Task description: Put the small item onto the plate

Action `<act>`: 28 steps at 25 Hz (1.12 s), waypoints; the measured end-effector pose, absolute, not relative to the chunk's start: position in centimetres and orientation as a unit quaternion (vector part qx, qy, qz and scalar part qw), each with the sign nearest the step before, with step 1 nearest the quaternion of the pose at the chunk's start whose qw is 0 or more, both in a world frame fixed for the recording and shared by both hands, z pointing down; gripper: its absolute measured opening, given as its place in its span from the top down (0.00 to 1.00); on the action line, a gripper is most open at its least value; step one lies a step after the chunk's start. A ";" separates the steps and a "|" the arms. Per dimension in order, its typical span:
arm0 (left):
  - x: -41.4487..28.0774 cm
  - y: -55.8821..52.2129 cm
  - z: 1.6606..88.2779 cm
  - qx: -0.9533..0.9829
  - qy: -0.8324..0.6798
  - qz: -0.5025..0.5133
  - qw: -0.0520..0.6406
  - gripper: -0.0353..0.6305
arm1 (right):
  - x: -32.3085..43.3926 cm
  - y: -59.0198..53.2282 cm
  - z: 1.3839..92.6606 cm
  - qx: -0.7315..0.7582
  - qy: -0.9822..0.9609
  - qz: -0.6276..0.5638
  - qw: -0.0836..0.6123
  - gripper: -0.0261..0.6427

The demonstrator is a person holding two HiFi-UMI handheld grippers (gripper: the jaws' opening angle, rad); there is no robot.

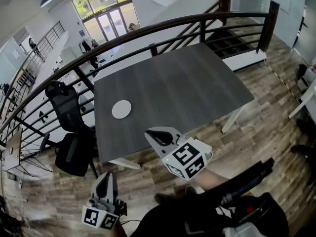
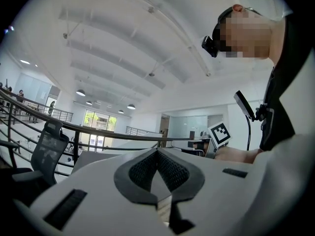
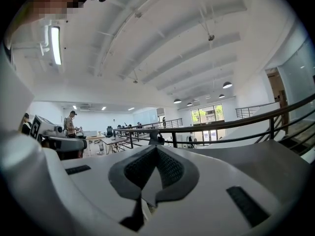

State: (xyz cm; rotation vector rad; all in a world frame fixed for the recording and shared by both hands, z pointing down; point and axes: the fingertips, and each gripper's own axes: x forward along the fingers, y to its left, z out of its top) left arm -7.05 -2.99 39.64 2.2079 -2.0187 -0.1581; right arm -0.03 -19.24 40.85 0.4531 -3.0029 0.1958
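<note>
A small round white plate (image 1: pixel 121 109) lies on the dark grey table (image 1: pixel 182 88), near its left front part. No small item shows on the table or in either gripper. My right gripper (image 1: pixel 157 134) hovers over the table's front edge, to the right of the plate and nearer to me, jaws shut and empty. My left gripper (image 1: pixel 105 179) hangs lower over the wood floor, off the table's front left corner, also shut with nothing held. In the left gripper view the left gripper (image 2: pixel 157 152) points up at the ceiling. The right gripper (image 3: pixel 156 149) points across the room, pads together.
A black office chair (image 1: pixel 69 132) stands at the table's left side. A curved dark railing (image 1: pixel 148 36) runs behind the table, with stairs (image 1: pixel 232 38) at the back right. Wood floor (image 1: pixel 266 122) lies to the right. A person's legs and dark shoes (image 1: pixel 163 198) are below.
</note>
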 end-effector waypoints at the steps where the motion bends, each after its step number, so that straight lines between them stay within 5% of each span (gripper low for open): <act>1: -6.7 -3.2 39.7 0.734 -0.673 -0.051 0.074 0.94 | 0.4 -19.4 40.9 0.148 -0.986 0.066 0.048 0.96; 28: -9.1 -2.5 39.2 0.751 -0.654 -0.067 0.060 0.94 | -1.0 -17.3 41.1 0.175 -0.981 0.067 0.054 0.96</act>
